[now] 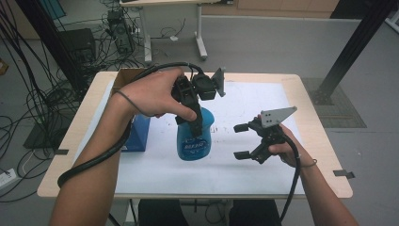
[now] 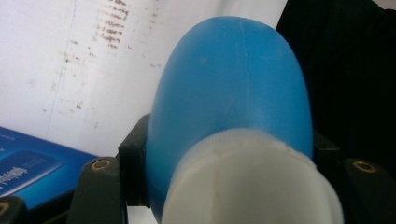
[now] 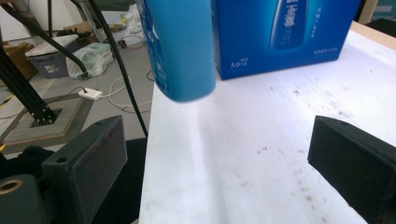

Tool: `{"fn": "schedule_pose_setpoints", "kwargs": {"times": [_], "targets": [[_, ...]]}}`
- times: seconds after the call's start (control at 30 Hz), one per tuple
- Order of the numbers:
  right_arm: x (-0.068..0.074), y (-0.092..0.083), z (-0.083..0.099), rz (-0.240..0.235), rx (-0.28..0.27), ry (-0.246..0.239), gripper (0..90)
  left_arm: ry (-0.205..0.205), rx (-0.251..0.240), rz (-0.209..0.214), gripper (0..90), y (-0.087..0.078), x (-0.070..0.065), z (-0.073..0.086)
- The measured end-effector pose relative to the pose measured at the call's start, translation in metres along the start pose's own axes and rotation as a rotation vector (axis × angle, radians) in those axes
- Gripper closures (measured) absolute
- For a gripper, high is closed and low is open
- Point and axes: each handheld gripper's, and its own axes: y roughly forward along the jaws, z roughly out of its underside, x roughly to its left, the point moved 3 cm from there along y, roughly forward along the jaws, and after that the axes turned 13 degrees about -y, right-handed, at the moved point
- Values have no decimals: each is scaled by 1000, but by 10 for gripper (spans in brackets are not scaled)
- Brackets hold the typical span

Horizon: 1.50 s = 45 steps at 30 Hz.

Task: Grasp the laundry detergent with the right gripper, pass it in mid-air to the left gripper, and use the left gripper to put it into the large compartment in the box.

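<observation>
The left gripper point(image 1: 195, 123) is clamped on the blue bottle point(image 1: 194, 139), its jaws pinching the shoulder just below the white cap point(image 2: 252, 182). In the right gripper view the bottle's flat bottom point(image 3: 184, 91) hangs clear above the white sheet point(image 1: 244, 165), so the bottle is lifted, not standing. The right gripper point(image 1: 241, 141) waits near it on the cap-less side, jaws wide apart with nothing between them, pointing toward the bottle's body.

The bottle looks like smooth, stiff plastic, rounded and a bit slick, so a pinch on the curved belly could slide off. Whether it is full I cannot tell; if it is, the weight will hang low under the left jaws and want to swing. The safest hold for the right gripper seems to be across the lower body, pads flat on opposite sides, well under the left jaws, or on the ridged cap if that has to turn. The blue box point(image 1: 136, 134) stands behind the bottle, just beside the left hand point(image 1: 155, 94), well apart from the right jaws
</observation>
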Motion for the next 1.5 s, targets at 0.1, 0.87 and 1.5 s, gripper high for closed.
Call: {"fn": "schedule_pose_setpoints", "kwargs": {"times": [0.1, 0.87, 1.5], "targets": [[0, -8, 5, 8, 34, 7, 47, -3, 0, -3, 373, -2, 2, 2], [-11, -56, 31, 81, 208, 67, 50, -57, -26, 1, 372, -11, 14, 18], [-13, -63, 35, 100, 217, 80, 49, -88, -35, -3, 372, -16, 23, 24]]}}
